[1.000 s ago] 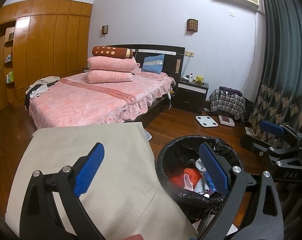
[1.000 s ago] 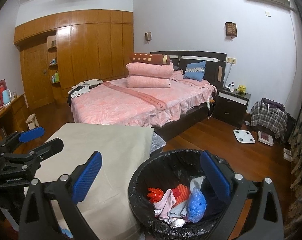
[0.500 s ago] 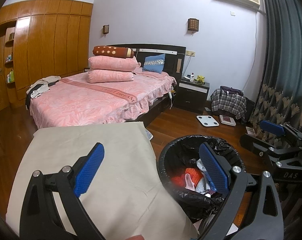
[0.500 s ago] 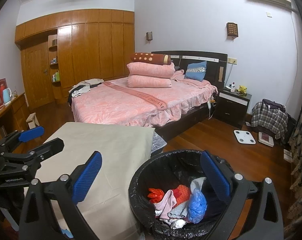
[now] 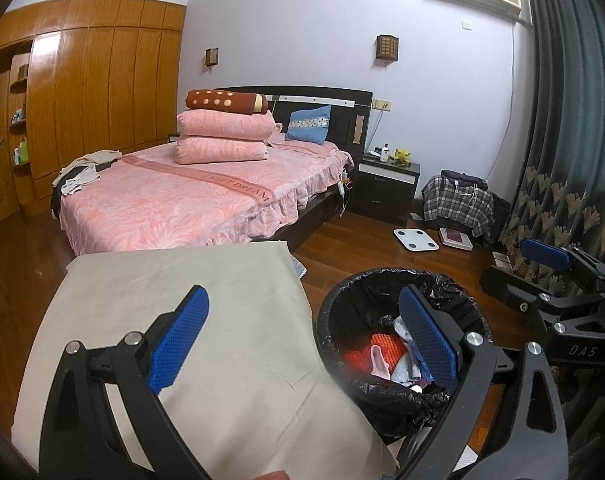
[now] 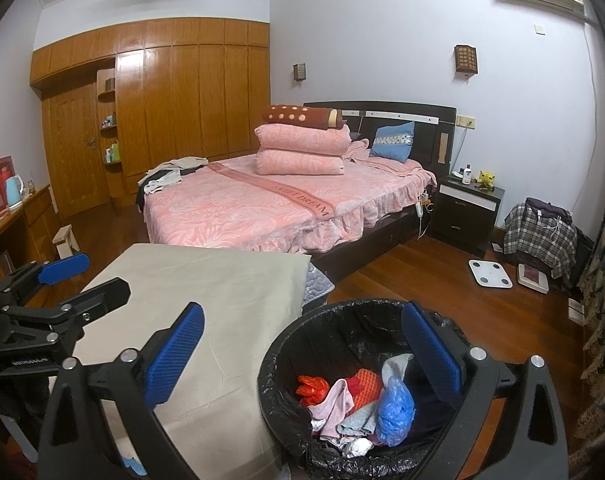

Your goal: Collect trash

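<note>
1. Your bed (image 6: 262, 208) fills the far side of the room, covered in pink, with folded bedding stacked near the headboard.
2. Your desk (image 6: 222, 300) sits in front of you under a beige cloth; its top is bare, and its right edge runs just beside the bin.
3. The trash bin (image 6: 286, 364), lined with a black bag, stands on the wooden floor (image 6: 442, 280) at the desk's right corner. It holds the collected trash (image 6: 358, 404): something red, an orange ridged piece, pink and grey cloth and a blue plastic bag, piled low and well under the rim.
4. Open floor lies between the bin, the bed and the nightstand (image 6: 466, 212); a white scale (image 6: 489, 273) lies on it, well apart from the bin.
5. Your left gripper (image 5: 302, 336) hangs over the desk's right edge, fingers wide apart and holding nothing.
6. Your right gripper (image 6: 302, 354) hovers above the bin's rim, fingers likewise spread and empty.
7. Something small and pale blue shows at the desk's near edge, probably cloth; the fingers hide most of it.
</note>
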A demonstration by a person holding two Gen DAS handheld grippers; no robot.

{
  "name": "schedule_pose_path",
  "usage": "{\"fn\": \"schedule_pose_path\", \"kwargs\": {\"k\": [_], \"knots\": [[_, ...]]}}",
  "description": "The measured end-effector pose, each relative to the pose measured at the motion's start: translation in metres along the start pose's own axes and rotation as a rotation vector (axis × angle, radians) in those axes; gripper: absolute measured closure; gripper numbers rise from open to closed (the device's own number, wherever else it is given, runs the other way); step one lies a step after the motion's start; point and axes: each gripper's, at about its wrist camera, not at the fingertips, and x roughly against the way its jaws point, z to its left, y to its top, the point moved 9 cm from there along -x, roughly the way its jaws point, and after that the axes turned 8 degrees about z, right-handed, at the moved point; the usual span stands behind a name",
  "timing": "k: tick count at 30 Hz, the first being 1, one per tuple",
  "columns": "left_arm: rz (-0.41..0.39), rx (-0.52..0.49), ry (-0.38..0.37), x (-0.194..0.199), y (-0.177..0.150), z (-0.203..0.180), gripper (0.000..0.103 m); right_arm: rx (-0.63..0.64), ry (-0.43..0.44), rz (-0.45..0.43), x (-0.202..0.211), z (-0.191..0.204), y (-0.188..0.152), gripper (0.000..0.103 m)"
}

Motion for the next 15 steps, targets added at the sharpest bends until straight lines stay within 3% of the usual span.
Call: {"fn": "schedule_pose_path", "kwargs": {"k": [15], "knots": [[0.003,0.001,0.0,-0.0006,-0.0006,0.0012,0.01,0.001,0.0,0.002,-0.0005,0.0012,-0.0006,0.006]]}}
